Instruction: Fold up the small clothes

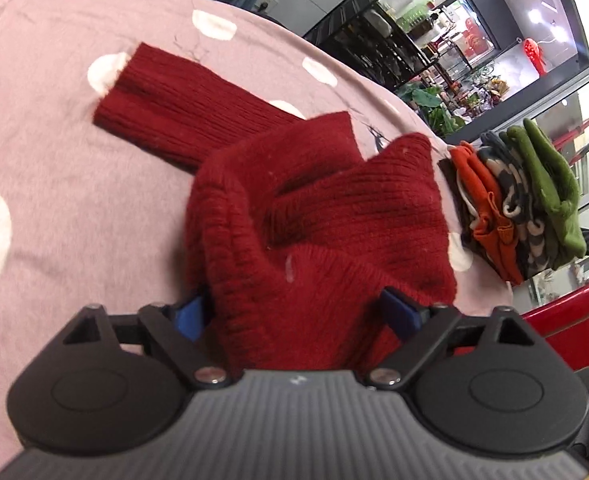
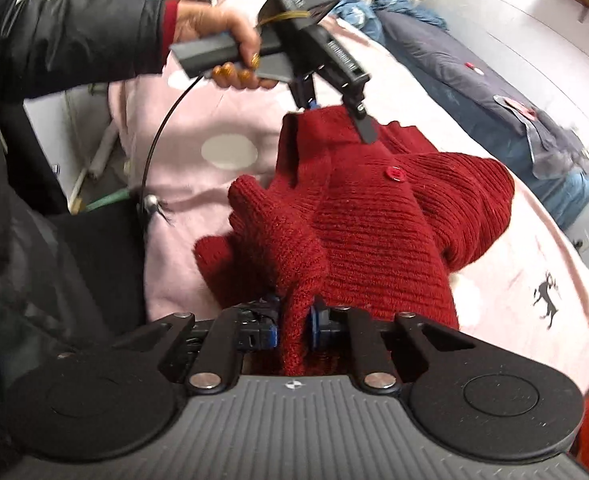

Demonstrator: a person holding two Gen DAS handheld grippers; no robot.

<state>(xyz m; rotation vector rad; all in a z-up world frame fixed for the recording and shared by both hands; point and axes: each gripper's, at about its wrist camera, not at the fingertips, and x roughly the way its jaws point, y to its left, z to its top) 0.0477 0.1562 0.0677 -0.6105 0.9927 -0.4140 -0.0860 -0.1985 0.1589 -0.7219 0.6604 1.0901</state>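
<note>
1. Between the right gripper's [image 2: 296, 326] jaws, a pinched fold of sweater [image 2: 374, 232].
2. Left gripper [image 1: 298, 312] stands wide around the knit, pads seemingly not pressing.
3. Sweater lies bunched on the blanket [image 1: 74, 200], sleeve toward 11 o'clock.
4. Risk: lifting one-sided, the fold may collapse.

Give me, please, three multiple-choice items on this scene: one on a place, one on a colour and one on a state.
1. Seen from the left wrist, where does the folded stack lie?
A) on top of the red sweater
B) to the right of it
C) to the left of it

2. What colour are the dots on the pink blanket?
A) white
B) black
C) green

3. How do the jaws of the right gripper stand?
A) wide open and empty
B) shut on sweater knit
C) shut on the blanket

Answers: 1 B, the stack sits by the blanket's right edge; 2 A, pale rounds dot the pink; 3 B, a red fold is pinched between them.
</note>
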